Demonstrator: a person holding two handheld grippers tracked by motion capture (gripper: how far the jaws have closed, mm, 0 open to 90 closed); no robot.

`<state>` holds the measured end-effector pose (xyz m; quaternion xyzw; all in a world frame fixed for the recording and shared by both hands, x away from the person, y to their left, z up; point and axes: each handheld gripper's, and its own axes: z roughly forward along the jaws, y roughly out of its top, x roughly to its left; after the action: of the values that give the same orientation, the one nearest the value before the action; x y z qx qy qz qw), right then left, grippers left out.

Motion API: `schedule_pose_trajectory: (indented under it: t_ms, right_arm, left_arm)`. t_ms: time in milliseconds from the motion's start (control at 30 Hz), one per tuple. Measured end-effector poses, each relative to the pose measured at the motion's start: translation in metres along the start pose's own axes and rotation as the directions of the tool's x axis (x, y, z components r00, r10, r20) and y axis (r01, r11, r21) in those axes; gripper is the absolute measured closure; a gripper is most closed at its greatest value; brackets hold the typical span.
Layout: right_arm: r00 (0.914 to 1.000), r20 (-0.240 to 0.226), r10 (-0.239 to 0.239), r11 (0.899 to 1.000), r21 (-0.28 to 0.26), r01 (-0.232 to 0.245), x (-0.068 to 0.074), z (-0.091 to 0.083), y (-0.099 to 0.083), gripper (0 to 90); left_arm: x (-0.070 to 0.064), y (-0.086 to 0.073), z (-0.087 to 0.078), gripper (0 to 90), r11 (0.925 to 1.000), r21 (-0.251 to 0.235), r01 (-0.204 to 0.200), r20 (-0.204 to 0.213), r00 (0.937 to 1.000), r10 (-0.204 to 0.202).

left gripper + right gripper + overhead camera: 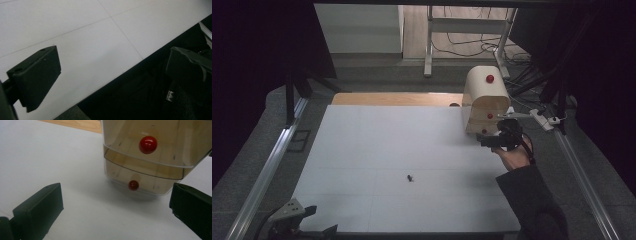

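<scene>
A small cream drawer cabinet (484, 97) with a rounded top stands at the table's back right, with red ball knobs (490, 78) down its front. My right gripper (494, 141), held in a hand, sits just in front of the cabinet's bottom. In the right gripper view its jaws stand wide open (117, 205) with nothing between them, facing two drawer fronts; the lowest knob (133, 185) is a short way ahead and a larger knob (148, 144) is above it. My left gripper (307, 222) lies at the table's front left corner, open (112, 75) and holding nothing.
A tiny dark object (410, 177) lies on the white table (377, 145) near the middle front. A wooden strip (392, 99) runs along the back edge. Metal rails (267, 170) flank both sides. The table's front edge (130, 67) crosses the left gripper view.
</scene>
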<state>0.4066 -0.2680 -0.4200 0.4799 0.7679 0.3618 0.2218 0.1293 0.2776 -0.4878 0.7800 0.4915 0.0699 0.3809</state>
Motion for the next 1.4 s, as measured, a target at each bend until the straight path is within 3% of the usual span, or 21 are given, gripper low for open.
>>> schedule_pose_trajectory:
  t_ms: [600,900,1033,1233,1400]
  right_arm:
    - [0.9964,0.085,0.008,1.000,0.000,-0.008,-0.008,0.018,0.010,1.1]
    - [0.9897,0.142,-0.010,1.000,-0.028,0.014,-0.013,0.018,0.017,21.3]
    - [0.9868,0.160,-0.020,0.999,-0.028,0.025,-0.012,0.019,0.022,36.6]
    - [0.9839,0.179,-0.009,0.999,-0.028,0.014,-0.011,0.019,0.027,57.0]
    - [0.9859,0.167,0.014,1.000,-0.025,-0.010,-0.012,0.020,0.028,67.6]
  left_arm:
    - [0.001,0.000,-0.001,0.0,1.0000,-0.004,0.007,0.002,1.0000,-0.007]
    - [0.001,0.000,-0.001,0.0,1.0000,-0.005,0.006,0.004,1.0000,-0.006]
    - [0.000,0.000,-0.001,0.0,1.0000,-0.005,0.003,0.004,1.0000,-0.003]
    - [0.000,0.000,-0.001,0.0,1.0000,-0.005,0.003,0.005,1.0000,-0.003]
    - [0.000,0.000,0.000,0.0,1.0000,-0.004,0.001,0.005,1.0000,-0.001]
